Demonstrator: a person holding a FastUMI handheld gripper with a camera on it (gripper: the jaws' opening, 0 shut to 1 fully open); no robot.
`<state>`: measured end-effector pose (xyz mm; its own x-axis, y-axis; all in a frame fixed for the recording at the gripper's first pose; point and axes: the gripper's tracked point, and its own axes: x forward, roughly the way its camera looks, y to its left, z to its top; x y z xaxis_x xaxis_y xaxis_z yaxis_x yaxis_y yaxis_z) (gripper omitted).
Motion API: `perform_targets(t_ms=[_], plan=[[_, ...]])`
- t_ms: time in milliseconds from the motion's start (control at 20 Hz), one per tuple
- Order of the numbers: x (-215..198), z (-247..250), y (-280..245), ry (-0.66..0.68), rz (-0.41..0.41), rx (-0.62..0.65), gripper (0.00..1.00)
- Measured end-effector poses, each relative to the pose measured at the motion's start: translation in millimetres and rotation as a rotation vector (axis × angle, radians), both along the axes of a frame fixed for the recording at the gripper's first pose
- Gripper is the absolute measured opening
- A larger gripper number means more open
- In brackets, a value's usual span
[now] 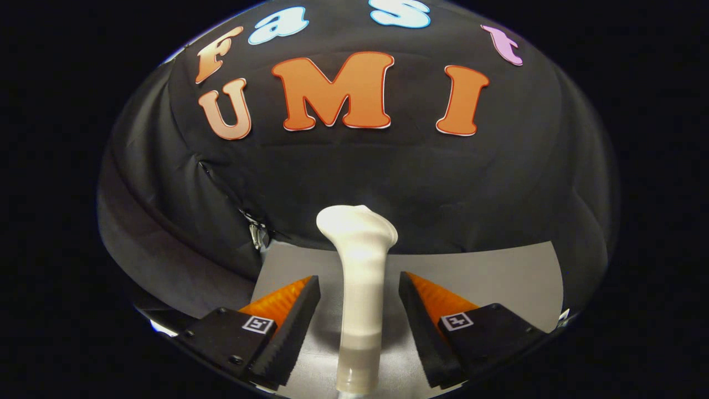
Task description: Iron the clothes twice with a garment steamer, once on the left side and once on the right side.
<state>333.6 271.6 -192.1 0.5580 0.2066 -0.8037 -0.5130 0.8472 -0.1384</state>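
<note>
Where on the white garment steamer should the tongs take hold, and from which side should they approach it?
Probably the straight handle of the garment steamer, below its flared head. It stands upright on the grey table between the open tongs, a gap on each side. So approach level from the front, as now, and close on the two sides of the slim, even shaft; the wider head seems harder to hold.

dim booth, light from above; glare blows out the white steamer (359,277) head, strong fisheye bending at edges, wall cloth (354,172) underexposed
</note>
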Motion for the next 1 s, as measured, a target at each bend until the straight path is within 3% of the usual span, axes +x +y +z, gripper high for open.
perform_targets(t_ms=[100, 400, 650, 1000], plan=[[3, -9, -8, 0.023, -0.016, -0.023, 0.87], [-1, -30, -12, 0.110, -0.039, -0.028, 0.54], [-7, -37, -19, 0.150, -0.056, -0.039, 0.50], [-8, -16, -17, 0.070, -0.126, 0.070, 0.45]])
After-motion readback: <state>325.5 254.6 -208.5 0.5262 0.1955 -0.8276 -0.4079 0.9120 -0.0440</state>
